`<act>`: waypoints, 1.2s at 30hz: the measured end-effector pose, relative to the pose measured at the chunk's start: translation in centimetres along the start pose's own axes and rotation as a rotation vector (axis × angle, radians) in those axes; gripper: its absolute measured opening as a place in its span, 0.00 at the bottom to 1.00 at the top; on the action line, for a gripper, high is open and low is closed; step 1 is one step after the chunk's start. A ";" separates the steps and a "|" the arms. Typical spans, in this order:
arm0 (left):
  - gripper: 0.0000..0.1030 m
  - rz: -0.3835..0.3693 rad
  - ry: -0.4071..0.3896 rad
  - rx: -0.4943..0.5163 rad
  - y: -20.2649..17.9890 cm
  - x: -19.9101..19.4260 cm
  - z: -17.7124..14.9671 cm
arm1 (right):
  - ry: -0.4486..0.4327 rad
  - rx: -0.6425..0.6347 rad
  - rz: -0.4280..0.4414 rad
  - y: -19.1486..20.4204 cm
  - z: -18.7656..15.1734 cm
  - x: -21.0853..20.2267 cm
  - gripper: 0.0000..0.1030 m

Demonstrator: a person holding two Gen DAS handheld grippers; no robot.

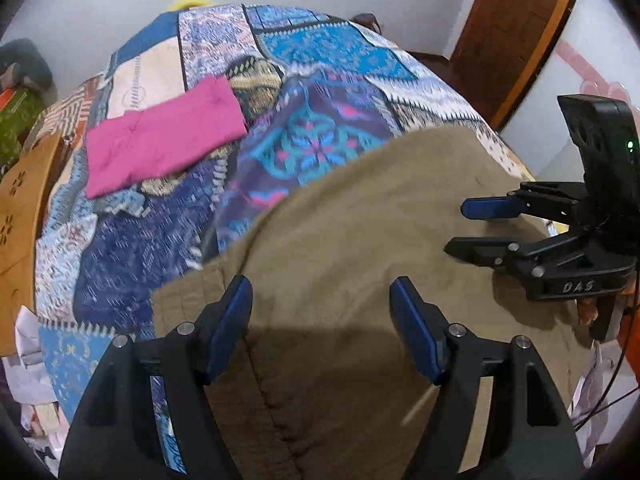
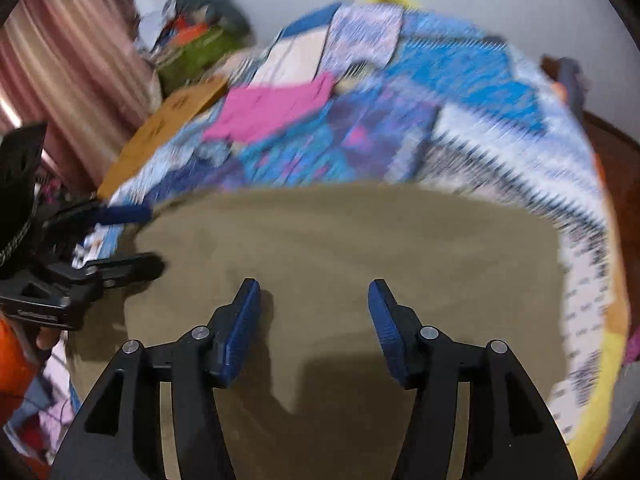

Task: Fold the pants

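Olive-khaki pants (image 1: 360, 232) lie spread flat on a patterned blue quilt (image 1: 312, 80); a stitched seam runs toward me in the left wrist view. They also fill the lower middle of the right wrist view (image 2: 352, 240). My left gripper (image 1: 320, 296) is open and empty, hovering over the pants near their left edge. My right gripper (image 2: 314, 296) is open and empty over the middle of the pants. Each gripper shows in the other's view, the right one (image 1: 460, 226) at the pants' right side, the left one (image 2: 148, 236) at their left edge.
A folded pink cloth (image 1: 164, 136) lies further back on the quilt, also in the right wrist view (image 2: 272, 108). A wooden headboard (image 1: 16, 232) stands at the left, a brown door (image 1: 516, 28) at the right. Cluttered items (image 2: 192, 40) and a pink curtain (image 2: 76, 64) sit beyond.
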State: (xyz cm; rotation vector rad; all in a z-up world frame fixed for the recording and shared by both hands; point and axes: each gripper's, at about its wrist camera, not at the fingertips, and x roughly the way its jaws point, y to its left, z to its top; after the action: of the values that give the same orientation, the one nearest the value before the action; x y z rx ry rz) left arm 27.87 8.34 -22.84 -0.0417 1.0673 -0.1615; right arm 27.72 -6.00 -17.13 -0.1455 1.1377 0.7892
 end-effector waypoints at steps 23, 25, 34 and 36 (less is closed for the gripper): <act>0.72 0.139 -0.080 0.007 -0.2 -6.2 -8.7 | -0.094 0.088 -0.136 1.1 -10.2 -5.4 0.52; 0.72 0.144 -0.080 -0.001 -0.1 -7.2 -8.9 | -0.090 0.087 -0.143 1.1 -10.8 -5.8 0.52; 0.72 0.044 -0.118 -0.126 0.7 -11.4 -10.7 | -0.196 0.090 -0.154 2.5 -9.7 -9.1 0.52; 0.72 0.000 -0.095 -0.156 0.8 -11.2 -11.4 | -0.228 0.079 -0.138 3.4 -9.2 -9.4 0.52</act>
State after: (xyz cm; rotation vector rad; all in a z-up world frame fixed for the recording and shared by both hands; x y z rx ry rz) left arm 12.70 11.32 -18.74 -0.1881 0.9833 -0.0754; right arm 16.88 -12.59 -12.26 -0.0655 0.9306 0.6200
